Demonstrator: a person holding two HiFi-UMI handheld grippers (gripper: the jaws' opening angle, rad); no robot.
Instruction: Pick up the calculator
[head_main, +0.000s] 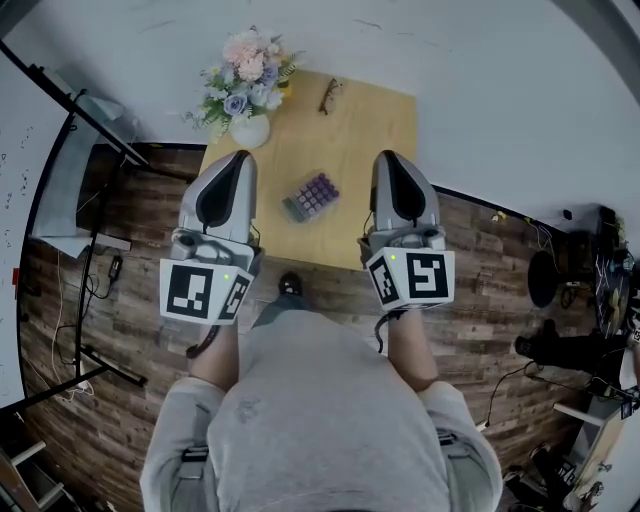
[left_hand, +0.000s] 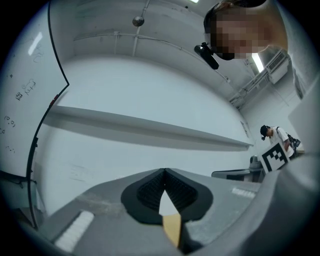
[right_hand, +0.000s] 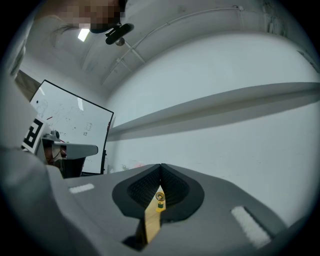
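The calculator (head_main: 311, 196), dark with rows of purple keys, lies slanted on the near half of a small wooden table (head_main: 370, 130). My left gripper (head_main: 240, 158) hovers to its left and my right gripper (head_main: 388, 158) to its right, both over the table's near side and apart from the calculator. Both point forward and a little upward at the white wall. In the left gripper view the jaws (left_hand: 164, 172) are shut with nothing between them. The right gripper (right_hand: 161, 167) is likewise shut and empty. The calculator is in neither gripper view.
A white vase of pink and blue flowers (head_main: 245, 90) stands at the table's far left corner, with a pair of glasses (head_main: 329, 95) at the far edge. A whiteboard on a stand (head_main: 60, 180) is left, and cables and equipment (head_main: 575, 340) lie on the wooden floor at right.
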